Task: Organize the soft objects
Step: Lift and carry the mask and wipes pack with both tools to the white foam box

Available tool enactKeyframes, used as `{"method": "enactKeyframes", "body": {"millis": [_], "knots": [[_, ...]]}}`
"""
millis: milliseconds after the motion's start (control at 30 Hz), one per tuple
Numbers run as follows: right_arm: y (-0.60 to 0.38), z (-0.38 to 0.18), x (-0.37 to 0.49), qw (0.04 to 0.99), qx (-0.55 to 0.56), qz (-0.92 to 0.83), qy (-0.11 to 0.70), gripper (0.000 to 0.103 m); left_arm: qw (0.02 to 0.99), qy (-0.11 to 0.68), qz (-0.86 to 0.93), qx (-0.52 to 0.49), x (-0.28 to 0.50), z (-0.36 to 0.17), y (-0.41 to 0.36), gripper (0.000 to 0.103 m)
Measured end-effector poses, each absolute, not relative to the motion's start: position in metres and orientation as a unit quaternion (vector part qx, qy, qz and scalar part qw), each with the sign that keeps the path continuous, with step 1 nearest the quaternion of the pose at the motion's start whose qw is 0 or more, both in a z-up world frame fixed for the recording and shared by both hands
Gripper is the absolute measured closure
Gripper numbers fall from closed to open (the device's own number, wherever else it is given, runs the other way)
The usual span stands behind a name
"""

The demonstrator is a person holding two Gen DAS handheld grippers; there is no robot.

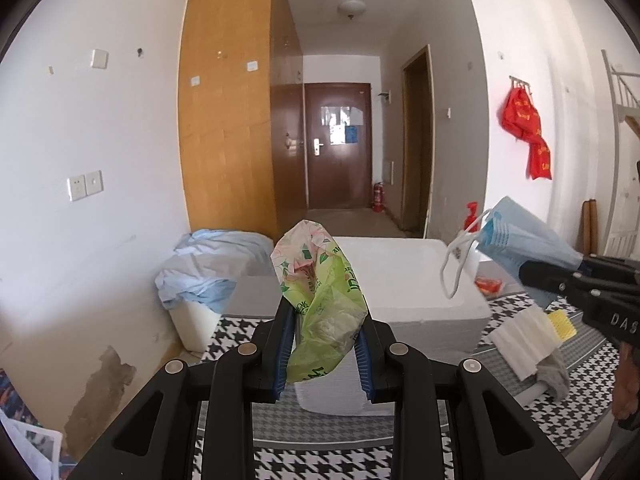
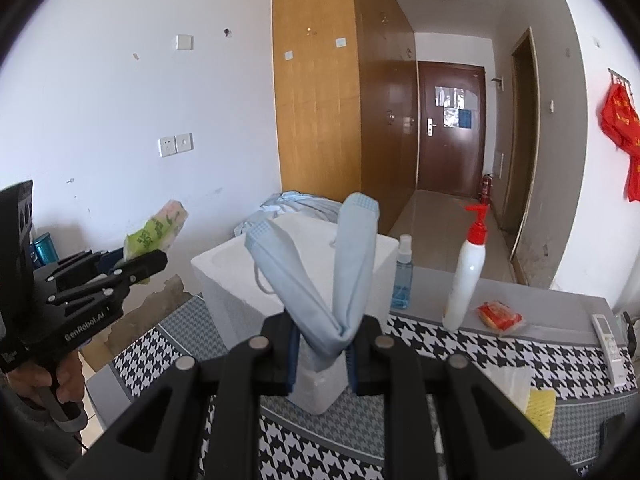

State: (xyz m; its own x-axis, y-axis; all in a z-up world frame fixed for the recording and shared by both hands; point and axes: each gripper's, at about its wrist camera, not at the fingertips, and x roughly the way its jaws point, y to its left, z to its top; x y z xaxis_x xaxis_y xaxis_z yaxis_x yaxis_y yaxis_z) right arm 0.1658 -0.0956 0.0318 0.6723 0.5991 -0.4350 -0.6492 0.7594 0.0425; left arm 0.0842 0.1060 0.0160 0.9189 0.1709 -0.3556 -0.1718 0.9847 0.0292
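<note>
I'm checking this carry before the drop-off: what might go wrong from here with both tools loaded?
1. The left tool pinches only the lower part of the green tissue pack; its slick wrapper may slip out.
2. The right tool grips the blue face mask at its fold, and a loose ear loop could snag the white foam box or spray bottle.

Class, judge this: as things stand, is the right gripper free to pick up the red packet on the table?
Probably not: the right gripper is shut on a blue face mask, though nothing blocks the red packet.

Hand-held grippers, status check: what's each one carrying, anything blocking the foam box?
Left hand-held gripper clamps tissue pack. Right hand-held gripper clamps face mask. Foam box ahead, unobstructed.
</note>
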Motion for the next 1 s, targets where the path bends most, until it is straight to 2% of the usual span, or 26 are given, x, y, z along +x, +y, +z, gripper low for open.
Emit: {"method": "enactKeyframes", "body": {"millis": [1000], "knots": [[-0.026, 0.027, 0.221, 0.896, -0.080, 0.343, 0.271, 0.080, 0.970, 0.197, 0.136, -0.032, 0.076, -0.006, 0.155, 0.073]]}}
